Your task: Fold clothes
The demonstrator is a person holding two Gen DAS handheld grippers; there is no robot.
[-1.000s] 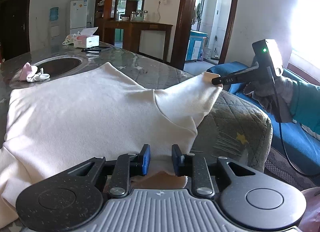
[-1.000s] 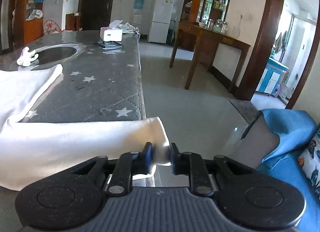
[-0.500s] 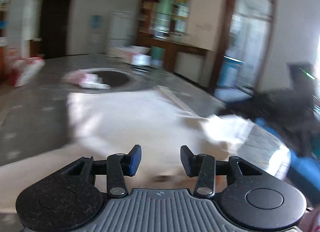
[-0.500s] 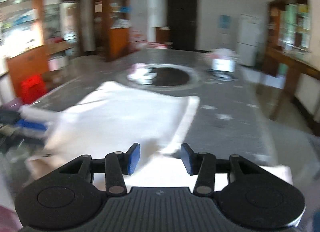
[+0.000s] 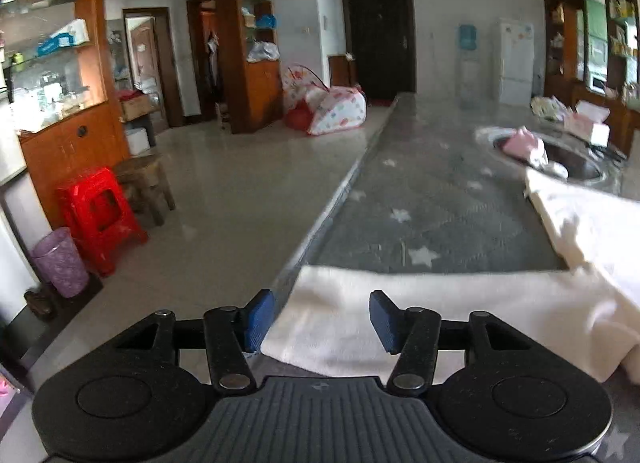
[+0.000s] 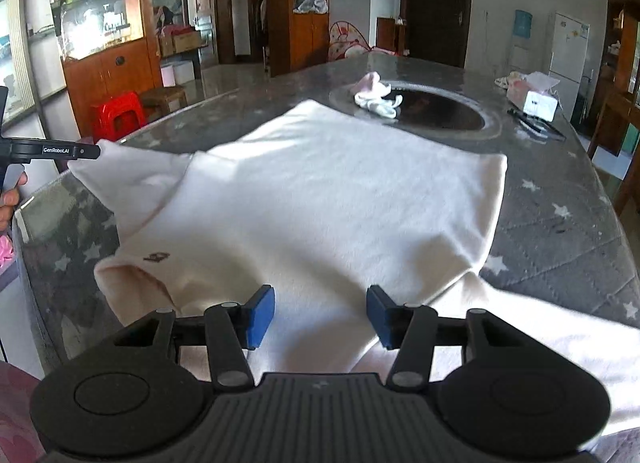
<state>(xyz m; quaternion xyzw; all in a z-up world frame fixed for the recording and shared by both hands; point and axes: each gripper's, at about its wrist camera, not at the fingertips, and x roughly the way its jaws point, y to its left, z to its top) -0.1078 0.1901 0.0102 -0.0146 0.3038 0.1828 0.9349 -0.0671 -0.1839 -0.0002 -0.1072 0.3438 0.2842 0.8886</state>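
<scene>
A cream long-sleeved top (image 6: 328, 199) lies spread on the grey star-patterned table cover (image 6: 560, 223), neck end toward me. My right gripper (image 6: 320, 313) is open, low over the garment near its shoulder, holding nothing. My left gripper (image 5: 320, 317) is open, its blue pads either side of the cuff end of the left sleeve (image 5: 400, 315) at the table's left edge. In the right wrist view the left gripper (image 6: 86, 151) shows side-on at that sleeve's tip.
A round dark inset (image 6: 436, 111) in the table holds a pink and white cloth (image 6: 376, 97). A tissue box (image 6: 536, 97) stands at the far right. A red stool (image 5: 100, 219) and a purple bin (image 5: 60, 263) stand on the floor left of the table.
Both grippers were shut on the garment a second ago and have let go and opened. The left one swung to the left sleeve cuff, the right one over the shoulder.
</scene>
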